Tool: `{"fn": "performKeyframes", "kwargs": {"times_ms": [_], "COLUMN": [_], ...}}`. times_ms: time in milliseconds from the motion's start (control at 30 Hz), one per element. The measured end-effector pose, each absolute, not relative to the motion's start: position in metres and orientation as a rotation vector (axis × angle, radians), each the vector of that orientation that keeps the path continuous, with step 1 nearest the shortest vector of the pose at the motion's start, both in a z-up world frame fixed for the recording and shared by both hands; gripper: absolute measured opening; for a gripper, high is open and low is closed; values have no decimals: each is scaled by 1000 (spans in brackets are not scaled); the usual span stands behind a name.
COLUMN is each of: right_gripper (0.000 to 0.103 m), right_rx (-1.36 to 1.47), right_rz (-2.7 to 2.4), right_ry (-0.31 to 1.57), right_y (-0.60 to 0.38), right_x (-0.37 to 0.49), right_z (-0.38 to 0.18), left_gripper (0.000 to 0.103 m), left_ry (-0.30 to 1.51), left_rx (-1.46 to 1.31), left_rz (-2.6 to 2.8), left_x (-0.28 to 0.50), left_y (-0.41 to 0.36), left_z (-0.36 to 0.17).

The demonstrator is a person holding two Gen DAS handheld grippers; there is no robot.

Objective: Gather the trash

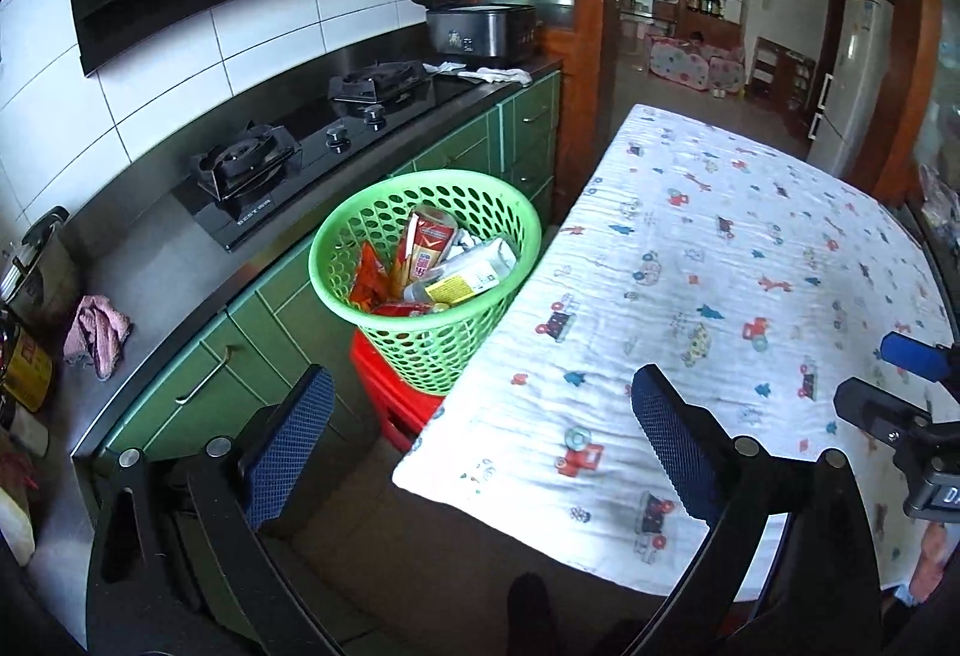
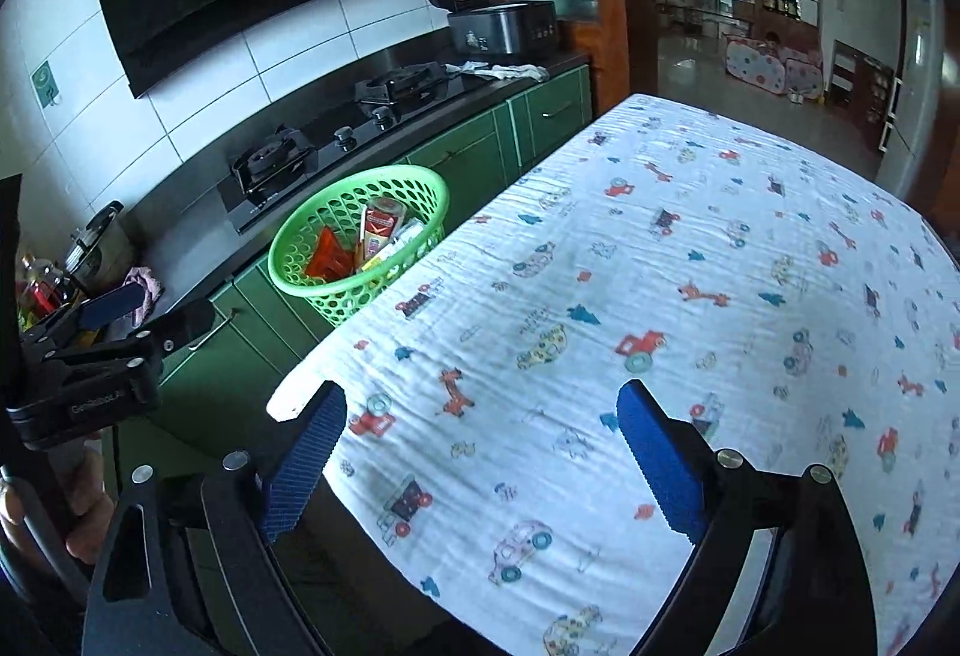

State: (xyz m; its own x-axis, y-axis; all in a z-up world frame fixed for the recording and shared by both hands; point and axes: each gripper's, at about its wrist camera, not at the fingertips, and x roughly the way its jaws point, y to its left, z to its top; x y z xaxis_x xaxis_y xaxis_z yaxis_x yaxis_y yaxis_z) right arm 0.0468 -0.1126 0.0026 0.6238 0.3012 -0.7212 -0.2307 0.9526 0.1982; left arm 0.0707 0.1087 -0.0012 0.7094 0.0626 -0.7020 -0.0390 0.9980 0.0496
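A green perforated basket [image 1: 336, 260] stands on a red stool [image 1: 384, 392] between the counter and the table. It holds trash: a red and white carton [image 1: 427, 243], orange wrappers [image 1: 367, 279] and a clear plastic bottle [image 1: 462, 276]. The basket also shows in the right wrist view [image 2: 294, 260]. My left gripper [image 1: 483, 437] is open and empty, near the table's front left corner, short of the basket. My right gripper [image 2: 483, 461] is open and empty above the table with the printed cloth [image 2: 690, 296].
A dark counter [image 1: 150, 272] with a gas hob [image 1: 300, 140], a pink rag [image 1: 96, 335] and a rice cooker [image 1: 480, 32] runs along the left. Green cabinets [image 1: 198, 386] are below it. A doorway [image 1: 678, 26] opens at the back. A fridge [image 1: 852, 80] stands far right.
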Motion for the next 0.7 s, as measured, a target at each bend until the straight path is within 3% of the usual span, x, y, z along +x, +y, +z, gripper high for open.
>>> {"fn": "performKeyframes", "kwargs": {"times_ms": [700], "right_gripper": [90], "right_rx": [121], "right_rz": [236], "right_ry": [822], "right_y": [-143], "right_x": [18], "right_z": [7], "left_gripper": [98], "left_ry": [733], "left_rx": [86], "left_rz": [87], "left_x": [39], "left_y": [74], "left_z": [-4]}}
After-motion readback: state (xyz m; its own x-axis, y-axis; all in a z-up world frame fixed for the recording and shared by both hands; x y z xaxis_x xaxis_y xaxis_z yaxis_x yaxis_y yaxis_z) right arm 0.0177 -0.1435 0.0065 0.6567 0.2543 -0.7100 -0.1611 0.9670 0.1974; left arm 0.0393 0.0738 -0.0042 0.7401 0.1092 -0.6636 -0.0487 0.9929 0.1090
